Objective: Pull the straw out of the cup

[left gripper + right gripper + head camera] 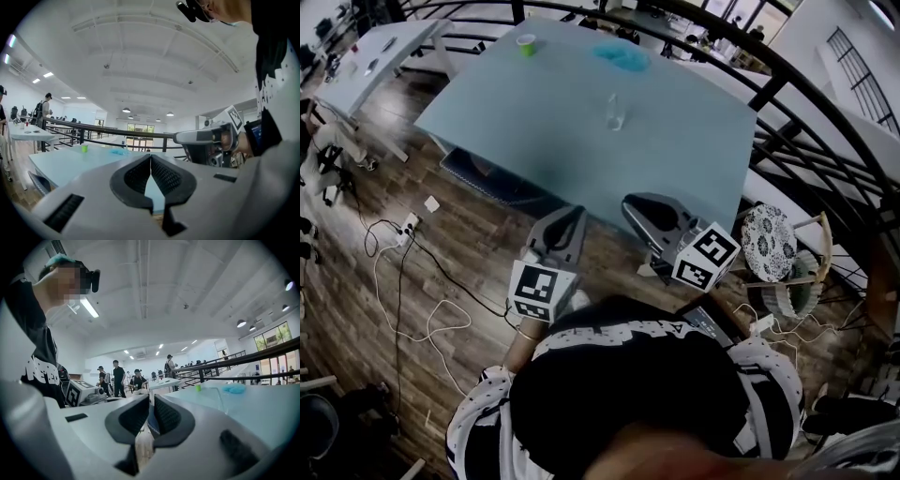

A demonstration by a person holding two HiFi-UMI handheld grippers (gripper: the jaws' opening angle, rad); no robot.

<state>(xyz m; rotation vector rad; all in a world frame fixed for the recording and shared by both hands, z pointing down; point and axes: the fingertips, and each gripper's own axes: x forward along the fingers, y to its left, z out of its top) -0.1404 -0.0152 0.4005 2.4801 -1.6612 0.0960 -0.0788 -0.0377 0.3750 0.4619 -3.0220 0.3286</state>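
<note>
- Clear glass cup [615,112] sits mid-way across the pale blue table [694,159], well apart from both grippers.
- A thin straw [613,101] seems to stand in it, so pulling it out remains.
- Left gripper [575,217]: jaw tips touching, holding nothing.
- Right gripper [636,204]: jaws a slit apart, holding nothing.

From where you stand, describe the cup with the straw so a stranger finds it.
Look at the big pale blue table by the black railing. Near its middle stands the clear cup, alone and see-through, unlike the green cup at the far edge.
</note>
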